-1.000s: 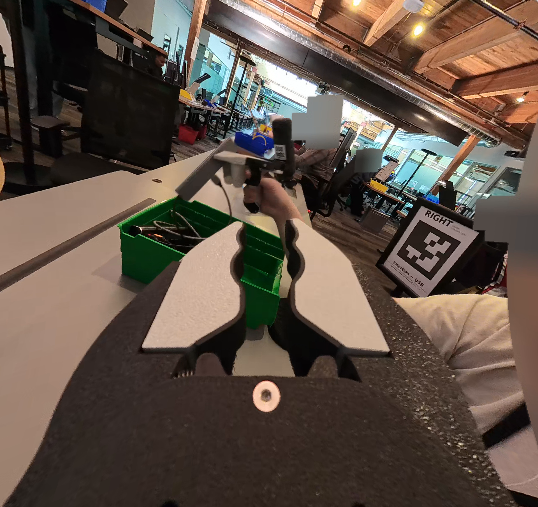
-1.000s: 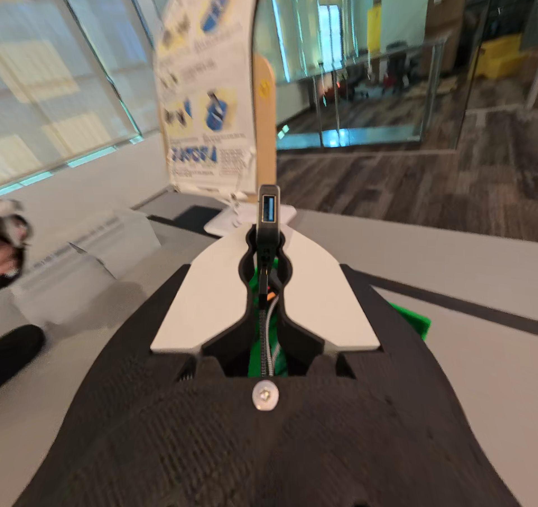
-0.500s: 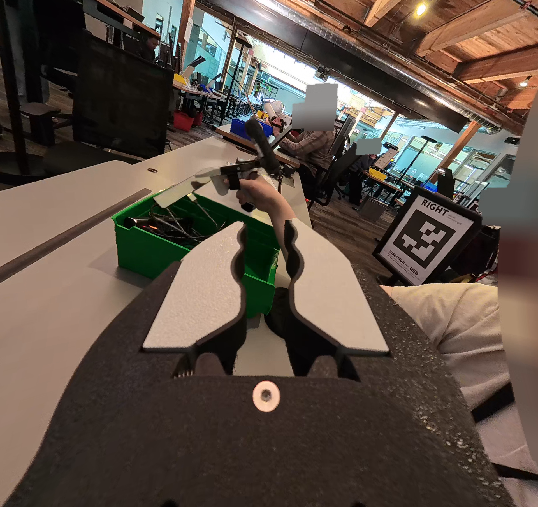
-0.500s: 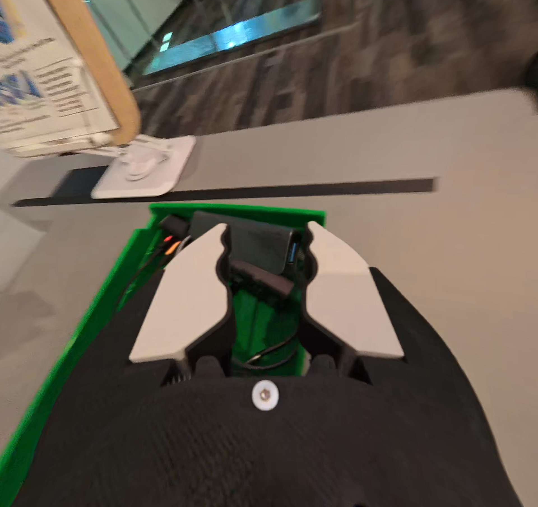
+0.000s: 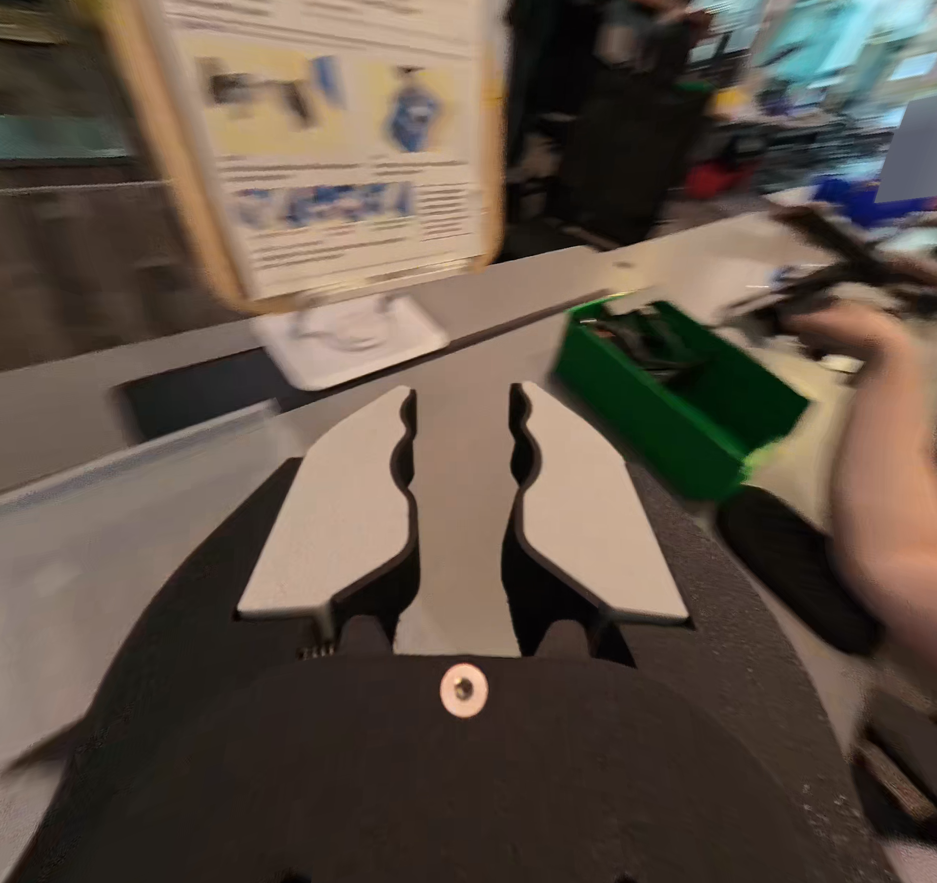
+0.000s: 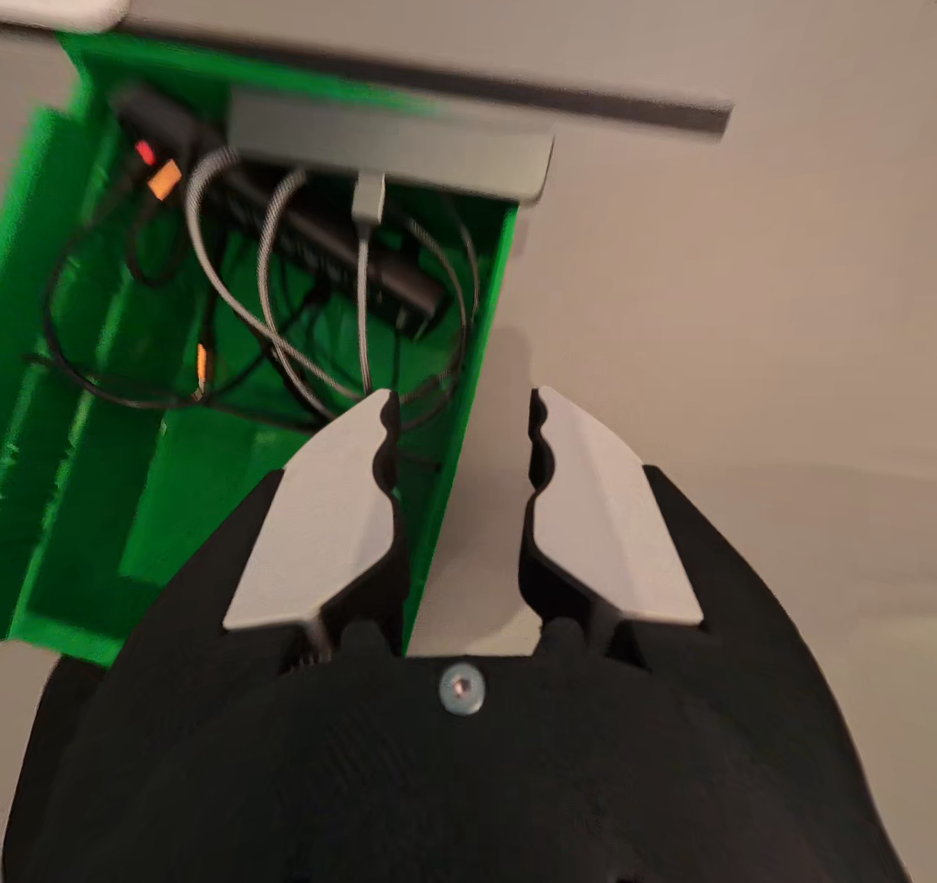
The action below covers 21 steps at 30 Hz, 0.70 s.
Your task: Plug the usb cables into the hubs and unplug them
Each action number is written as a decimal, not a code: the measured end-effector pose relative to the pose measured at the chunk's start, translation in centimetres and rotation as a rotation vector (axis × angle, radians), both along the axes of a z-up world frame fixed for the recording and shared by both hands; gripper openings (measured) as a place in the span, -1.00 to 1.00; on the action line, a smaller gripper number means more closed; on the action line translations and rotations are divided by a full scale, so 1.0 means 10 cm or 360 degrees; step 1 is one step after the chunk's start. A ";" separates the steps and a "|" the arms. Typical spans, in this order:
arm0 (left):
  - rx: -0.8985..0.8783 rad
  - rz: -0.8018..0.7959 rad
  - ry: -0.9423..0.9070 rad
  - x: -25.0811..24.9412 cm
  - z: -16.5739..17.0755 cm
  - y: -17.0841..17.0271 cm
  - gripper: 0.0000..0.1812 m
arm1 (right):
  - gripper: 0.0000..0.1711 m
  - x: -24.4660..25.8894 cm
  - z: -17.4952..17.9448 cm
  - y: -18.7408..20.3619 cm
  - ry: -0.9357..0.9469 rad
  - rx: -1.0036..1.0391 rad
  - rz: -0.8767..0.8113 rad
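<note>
My left gripper [image 5: 462, 392] is open and empty over bare table [image 5: 152, 529]. My right gripper [image 6: 461, 395] is open and empty above the right wall of the green bin [image 6: 487, 301]. In the bin lie a grey hub [image 6: 390, 146] with a grey plug [image 6: 367, 200] at its near side, a black hub [image 6: 355, 270], and tangled grey and black cables [image 6: 228, 311] with orange tips. The bin also shows in the left wrist view [image 5: 674, 417], to the right of my left gripper, with the person's hand and the right gripper [image 5: 862, 311] blurred beyond it.
A poster stand on a white base [image 5: 350, 341] stands at the far side of the table. A dark seam [image 6: 557, 93] runs across the table behind the bin. A black rounded object [image 5: 791, 570] lies near the bin's near corner. Spacing between my two grippers at the tips: around 60 cm. My left tips are about 55 cm from the grey hub [image 6: 390, 146], my right tips only 10 cm.
My right gripper let go of the grey hub into the bin and has tilted down over the bin's right wall. My left gripper swung left towards the poster stand and opened wider.
</note>
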State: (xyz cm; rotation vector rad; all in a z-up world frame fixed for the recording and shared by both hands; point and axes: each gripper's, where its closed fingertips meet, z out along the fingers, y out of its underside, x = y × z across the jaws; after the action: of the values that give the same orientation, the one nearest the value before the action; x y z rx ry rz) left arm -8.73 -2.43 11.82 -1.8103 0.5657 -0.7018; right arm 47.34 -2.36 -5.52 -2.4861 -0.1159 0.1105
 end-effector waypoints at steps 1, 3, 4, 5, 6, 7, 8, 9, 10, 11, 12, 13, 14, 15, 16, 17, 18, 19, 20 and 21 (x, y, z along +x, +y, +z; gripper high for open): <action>-0.0022 0.0221 0.0090 -0.33 -0.07 0.07 -0.51 | -0.41 -0.01 -0.12 -0.06 -0.0036 -0.0117 0.0012; -0.0113 0.0615 0.0149 -0.95 -0.24 0.14 -0.26 | -0.62 0.02 -0.30 -0.11 -0.0101 -0.0286 -0.0025; -0.0191 0.0764 0.0105 -1.22 -0.34 0.16 -0.23 | -0.68 0.04 -0.38 -0.13 -0.0113 -0.0357 -0.0062; -0.0297 0.0878 0.0065 -1.45 -0.47 0.16 -0.23 | -0.68 0.04 -0.44 -0.15 -0.0085 -0.0420 -0.0090; -0.0406 0.0979 0.0069 -1.67 -0.62 0.16 -0.25 | -0.73 0.01 -0.48 -0.16 -0.0032 -0.0463 -0.0105; -0.0503 0.1077 0.0102 -1.87 -0.79 0.15 -0.25 | -0.74 -0.01 -0.51 -0.18 0.0003 -0.0494 -0.0119; -0.0608 0.1154 0.0146 -2.04 -0.96 0.14 -0.24 | -0.75 -0.02 -0.53 -0.19 0.0033 -0.0507 -0.0129; -0.0726 0.1193 0.0186 -2.14 -1.14 0.12 -0.22 | -0.79 -0.04 -0.53 -0.19 0.0075 -0.0506 -0.0137; -0.0848 0.1209 0.0220 -2.21 -1.32 0.11 -0.19 | -0.83 -0.06 -0.53 -0.20 0.0115 -0.0503 -0.0140; -0.0962 0.1201 0.0257 -2.23 -1.49 0.10 -0.19 | -0.90 -0.09 -0.52 -0.20 0.0166 -0.0498 -0.0134; -0.1058 0.1187 0.0304 -2.25 -1.65 0.12 -0.19 | -0.92 -0.11 -0.52 -0.20 0.0211 -0.0494 -0.0141; -0.1154 0.1178 0.0359 -2.26 -1.80 0.12 -0.20 | -0.91 -0.11 -0.52 -0.20 0.0244 -0.0489 -0.0148; -0.1251 0.1154 0.0403 -2.25 -1.95 0.12 -0.27 | -0.90 -0.12 -0.52 -0.20 0.0265 -0.0484 -0.0150; -0.1341 0.1095 0.0419 -2.20 -2.08 0.11 -0.34 | -0.90 -0.12 -0.52 -0.20 0.0279 -0.0480 -0.0152; -0.1418 0.1030 0.0420 -2.13 -2.17 0.11 -0.37 | -0.90 -0.12 -0.52 -0.20 0.0286 -0.0482 -0.0156; -0.1467 0.0972 0.0420 -2.07 -2.24 0.11 -0.50 | -0.90 -0.12 -0.52 -0.21 0.0285 -0.0490 -0.0157; -0.1462 0.1013 0.0484 -2.12 -2.27 0.13 -0.64 | -0.90 -0.12 -0.52 -0.21 0.0271 -0.0499 -0.0157; -0.1472 0.1025 0.0530 -2.13 -2.28 0.12 -0.81 | -0.91 -0.13 -0.52 -0.21 0.0250 -0.0511 -0.0159; -0.1507 0.0978 0.0547 -2.09 -2.30 0.10 -0.90 | -0.92 -0.14 -0.52 -0.21 0.0235 -0.0523 -0.0160; -0.1533 0.0886 0.0547 -2.00 -2.32 0.08 -0.94 | -0.92 -0.16 -0.52 -0.22 0.0240 -0.0532 -0.0152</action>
State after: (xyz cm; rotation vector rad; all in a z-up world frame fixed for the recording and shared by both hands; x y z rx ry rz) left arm -28.68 -1.64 -11.35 -2.8509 -0.1417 -0.2629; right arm 45.74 -4.51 -10.69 -2.7990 0.0929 0.2978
